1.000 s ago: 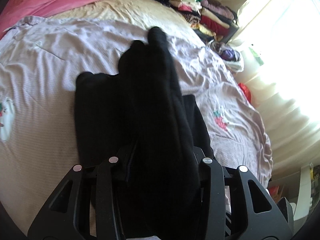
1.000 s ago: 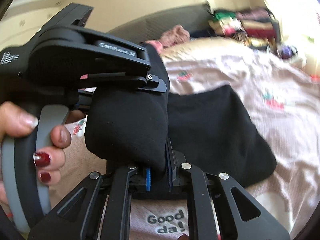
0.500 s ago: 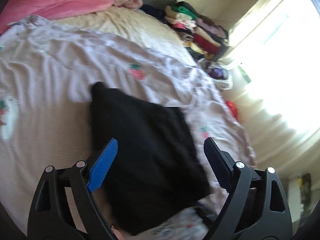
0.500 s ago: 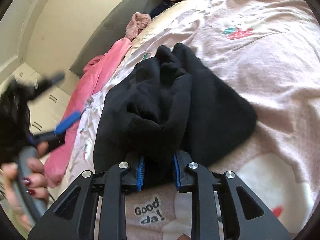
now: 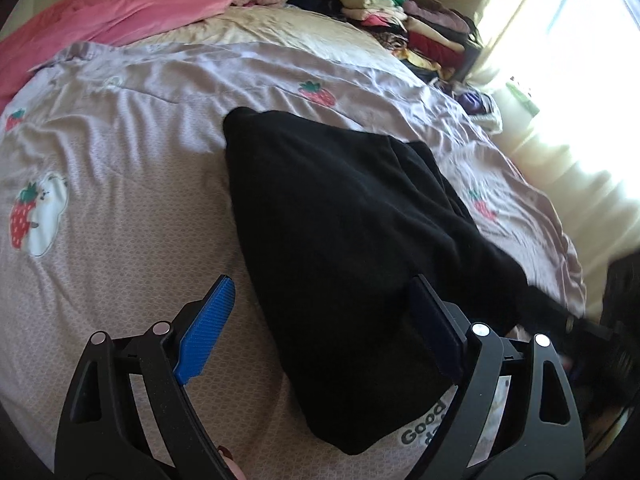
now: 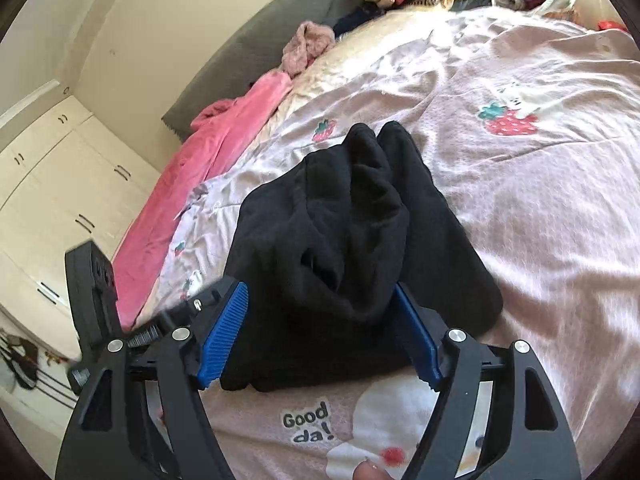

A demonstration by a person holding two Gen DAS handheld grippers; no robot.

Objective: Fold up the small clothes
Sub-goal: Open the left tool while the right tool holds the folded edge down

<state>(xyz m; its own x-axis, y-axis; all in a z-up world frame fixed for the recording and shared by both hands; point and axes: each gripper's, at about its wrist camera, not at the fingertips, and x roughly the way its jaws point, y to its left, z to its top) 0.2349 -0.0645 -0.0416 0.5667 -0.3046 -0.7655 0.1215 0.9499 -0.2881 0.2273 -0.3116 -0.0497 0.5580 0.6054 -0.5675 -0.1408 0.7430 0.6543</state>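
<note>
Bedspread (image 5: 120, 184): lilac quilt with strawberry prints fills both views; all the work lies on it.
Garment (image 5: 340, 248): black knit piece, folded over itself, rests on the quilt just ahead of both sets of jaws and partly between them.
Handling: soft, limp and light by the look of it; likely to slump and unfold if lifted by one corner. A pinch through all layers at a folded edge looks the safest hold.
Left gripper (image 5: 320, 320): jaws spread wide, one blue pad over bare quilt, the other over the cloth; nothing pinched.
Right gripper (image 6: 320, 328): jaws have just been opening and now stand apart, the bunched near fold lying loose between the pads.
Left-wrist view only: the garment's flat far corner and smooth top panel.
Right-wrist view only: the rumpled ridge of the fold and the "Good da!" print (image 6: 306, 424) beneath the jaws.
</note>
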